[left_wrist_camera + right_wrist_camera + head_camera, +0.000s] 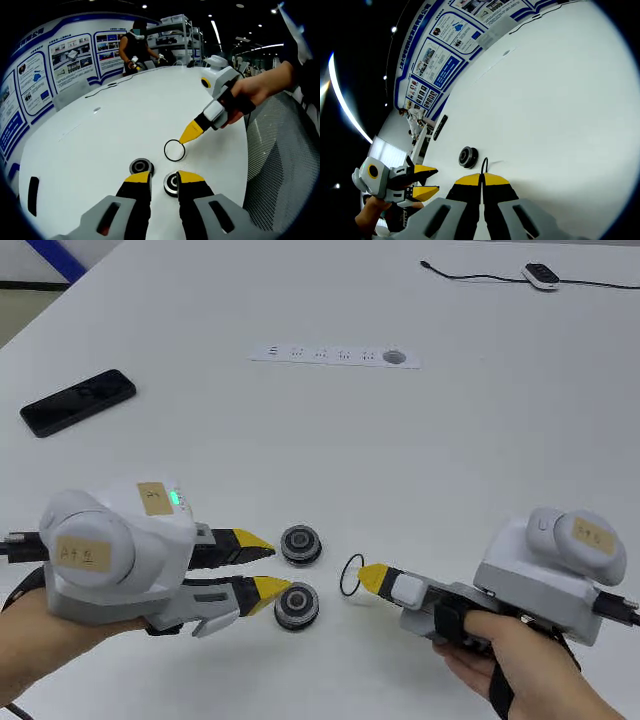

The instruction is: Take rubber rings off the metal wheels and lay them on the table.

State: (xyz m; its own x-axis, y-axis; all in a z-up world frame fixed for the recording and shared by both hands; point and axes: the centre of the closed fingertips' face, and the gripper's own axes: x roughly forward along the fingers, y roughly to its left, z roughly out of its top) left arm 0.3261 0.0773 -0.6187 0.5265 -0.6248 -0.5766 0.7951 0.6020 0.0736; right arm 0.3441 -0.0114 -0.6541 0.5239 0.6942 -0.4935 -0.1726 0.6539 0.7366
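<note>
**Inspector A:** What is obscured?
**Inspector B:** The nearer black-rimmed metal wheel (171, 184) is partly covered by one yellow tip of the left gripper (164, 176), whose jaws are held part-open. Contact cannot be determined.
**A:** Differences between views?
**B:** The thin black rubber ring (174, 150) is shown as a full circle in the left gripper view and edge-on in the right gripper view.
**A:** Its position?
**B:** It is pinched between the closed tips of the right gripper (481, 176) and projects just beyond them. The second wheel (301, 544) is seen just ahead of the left gripper's other tip.

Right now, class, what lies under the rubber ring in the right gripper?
Bare white table shows beneath and through the rubber ring. The right gripper is shut on its edge, hiding that part. Whether the ring touches the table cannot be told.
</note>
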